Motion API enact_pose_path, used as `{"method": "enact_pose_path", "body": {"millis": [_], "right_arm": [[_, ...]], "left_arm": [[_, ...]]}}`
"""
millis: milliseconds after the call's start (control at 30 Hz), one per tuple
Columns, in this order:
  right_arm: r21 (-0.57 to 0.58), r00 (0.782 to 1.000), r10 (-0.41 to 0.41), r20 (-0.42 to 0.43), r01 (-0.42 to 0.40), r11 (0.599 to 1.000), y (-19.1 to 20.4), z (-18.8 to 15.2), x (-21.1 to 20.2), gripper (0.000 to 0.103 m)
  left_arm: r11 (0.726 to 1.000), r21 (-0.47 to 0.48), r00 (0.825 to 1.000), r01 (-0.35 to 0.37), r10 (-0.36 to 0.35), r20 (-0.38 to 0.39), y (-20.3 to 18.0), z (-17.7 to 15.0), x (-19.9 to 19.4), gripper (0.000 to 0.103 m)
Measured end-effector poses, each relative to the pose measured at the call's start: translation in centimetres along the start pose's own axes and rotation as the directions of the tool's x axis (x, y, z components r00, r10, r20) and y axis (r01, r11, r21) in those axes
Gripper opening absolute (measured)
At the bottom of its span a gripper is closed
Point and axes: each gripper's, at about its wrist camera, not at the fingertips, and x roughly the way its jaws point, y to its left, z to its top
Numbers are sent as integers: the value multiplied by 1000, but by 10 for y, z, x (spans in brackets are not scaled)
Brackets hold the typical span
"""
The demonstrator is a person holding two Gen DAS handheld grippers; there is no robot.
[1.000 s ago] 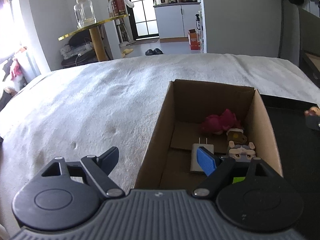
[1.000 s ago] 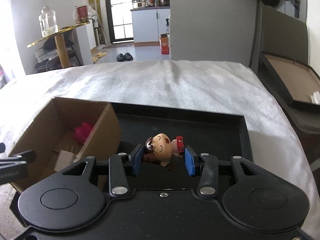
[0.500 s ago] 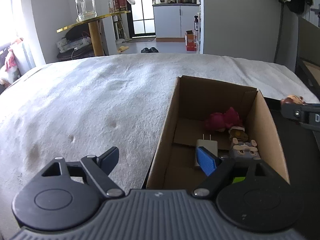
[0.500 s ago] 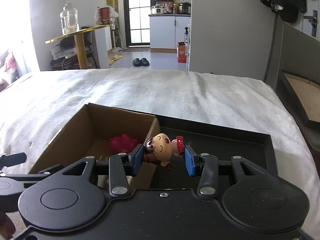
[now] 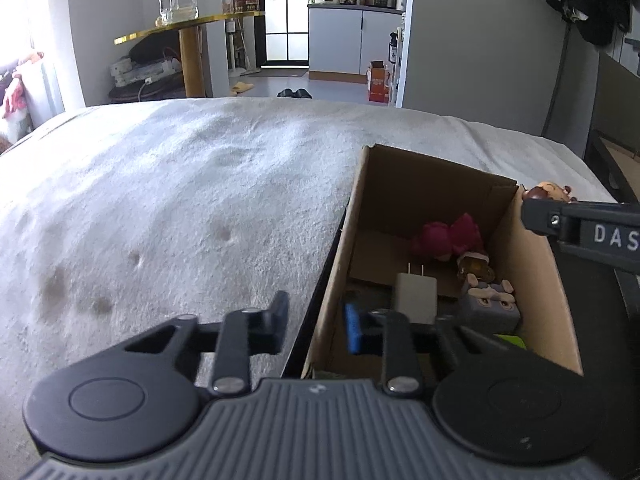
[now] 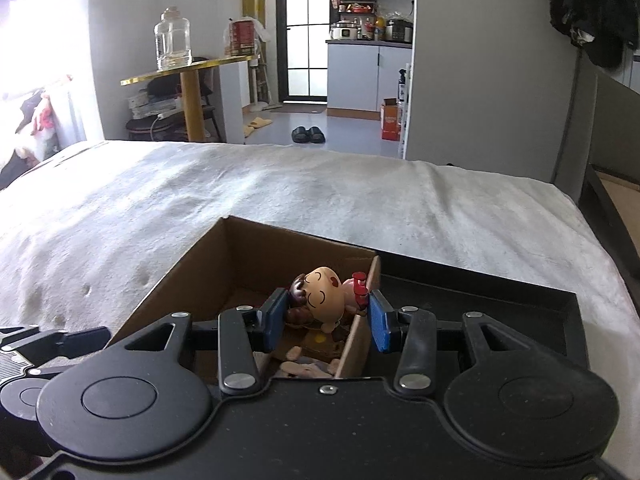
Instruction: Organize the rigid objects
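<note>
Since the earlier frames, the right tool (image 6: 327,316) has carried the doll (image 6: 322,298) sideways from above the black tray (image 6: 500,300) to above the right wall of the cardboard box (image 6: 208,264). Its blue pads press on the doll from both sides, so this tool holds the doll clear of the box floor. The doll lies sideways in the grip, head to the left and red feet to the right.

In the left wrist view, the left tool (image 5: 316,326) has just been closing its jaws from wide to narrow. Nothing sits between them. One finger stands outside the left wall of the box (image 5: 420,188), over the white bed cover (image 5: 180,200); the blue-padded finger stands inside the box. A gap remains between the pads, and they grip no object.

Inside the box lie a white charger (image 5: 416,298) with its prongs pointing away, a pink toy (image 5: 448,236) near the far wall, a small brown figure (image 5: 474,264) beside it, and a grey animal figure (image 5: 490,304) against the right wall. The box rests on the bed, touching the left edge of the tray. In the same view the doll (image 5: 548,192) shows just above the right wall.
</note>
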Motion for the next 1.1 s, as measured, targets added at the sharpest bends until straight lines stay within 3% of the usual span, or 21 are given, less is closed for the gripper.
{"method": "enact_pose_path", "body": {"millis": [167,600,667,700,1100], "right_arm": [[0,1000,18,-6,-18,1000,9,-2,4,43],[-27,996,86,-20,-86,996,32,1,17,43],[-30,994,109,-5,-109,994,33,4,18,50],[-39,995,99,-4,-99,994,33,5,18,53],[26,999,29,-41,-28,999,1,-16,4,53]], "left_arm": [[999,9,999,34,-34,2,0,-2,0,12],[999,-4,999,49,-49,-5,3,0,1,11],[999,-5,999,49,-49,-7,3,0,1,11],[999,-6,999,49,-49,-7,3,0,1,12],[1000,6,1000,14,-14,-3,-5,2,-1,15]]}}
